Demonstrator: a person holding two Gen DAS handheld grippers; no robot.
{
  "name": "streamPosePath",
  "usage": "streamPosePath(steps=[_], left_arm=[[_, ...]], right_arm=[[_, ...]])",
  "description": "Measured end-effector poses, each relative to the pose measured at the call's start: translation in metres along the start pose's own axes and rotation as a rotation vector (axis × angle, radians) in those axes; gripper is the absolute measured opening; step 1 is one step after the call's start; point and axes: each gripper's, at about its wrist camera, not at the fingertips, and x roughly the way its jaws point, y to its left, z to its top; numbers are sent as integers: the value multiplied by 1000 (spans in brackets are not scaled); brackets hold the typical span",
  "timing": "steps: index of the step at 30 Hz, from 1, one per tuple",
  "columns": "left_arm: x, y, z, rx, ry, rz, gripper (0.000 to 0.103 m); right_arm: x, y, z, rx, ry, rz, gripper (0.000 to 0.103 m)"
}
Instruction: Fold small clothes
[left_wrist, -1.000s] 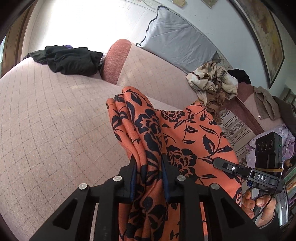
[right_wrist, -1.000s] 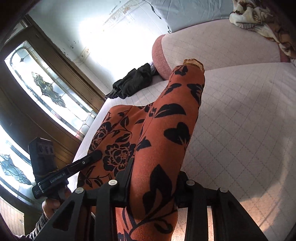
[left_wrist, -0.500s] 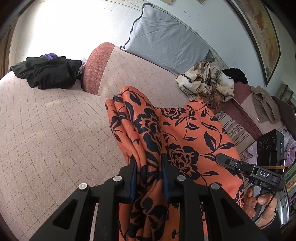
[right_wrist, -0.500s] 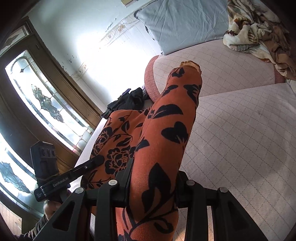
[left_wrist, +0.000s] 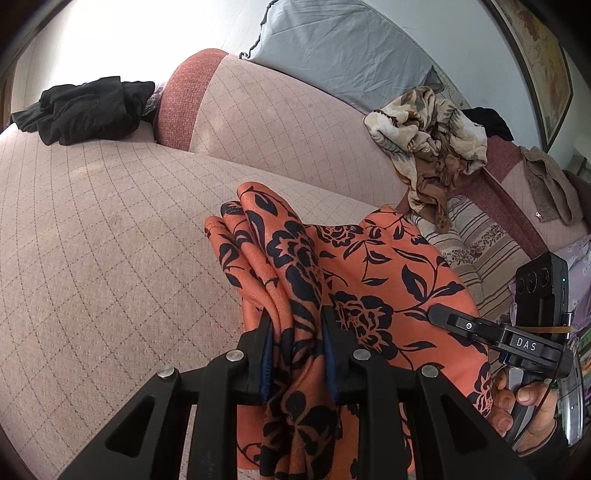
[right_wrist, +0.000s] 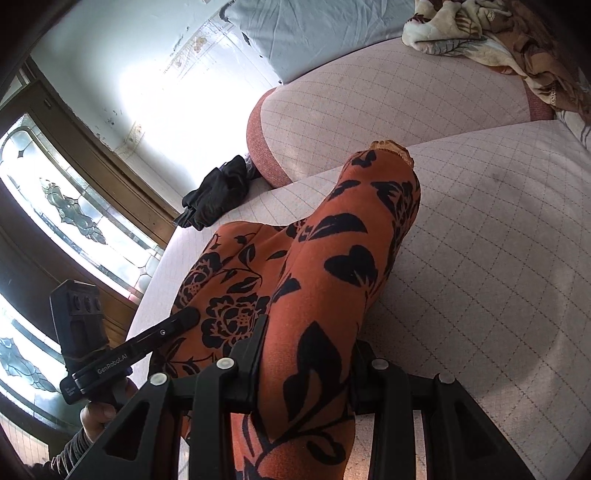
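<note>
My left tongs (left_wrist: 298, 354) pinch a bunched edge of the orange floral garment (left_wrist: 388, 280), and my right tongs (right_wrist: 308, 360) clamp another thick fold of it (right_wrist: 332, 280). The cloth hangs stretched between both, above the pink quilted sofa seat (left_wrist: 110, 236). A black clothes pile (left_wrist: 88, 107) lies at the seat's far end.

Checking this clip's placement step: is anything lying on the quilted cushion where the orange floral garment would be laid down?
Nothing visible: the quilted cushion ahead of the orange floral garment is bare; the black clothes lie at its far edge.
</note>
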Motion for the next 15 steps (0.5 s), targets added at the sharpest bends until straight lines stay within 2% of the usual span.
streamPosePath(steps=[4,6,7,8,10,13,15], left_arm=[[26,8,-16,-16,69,18,26],[41,15,-26,-21,127,57,33],[43,19,-30,-28,135,65,43],[41,23,-33,-31,130,76,56],[28,27,-34,-20,95,104,65],[4,26,-31,22,31,151,65],[-10,27,-32,31,6,135,65]], right_arm=[[11,-20,-8,22,20,-25,36],[18,-37,-15,62,42,-66,37],[22,-45,-20,81,59,-91,41],[24,-50,-24,93,73,-123,51],[20,-53,-29,84,69,-205,55],[4,-45,-25,43,23,-306,56],[-10,-32,-18,13,-29,-339,56]])
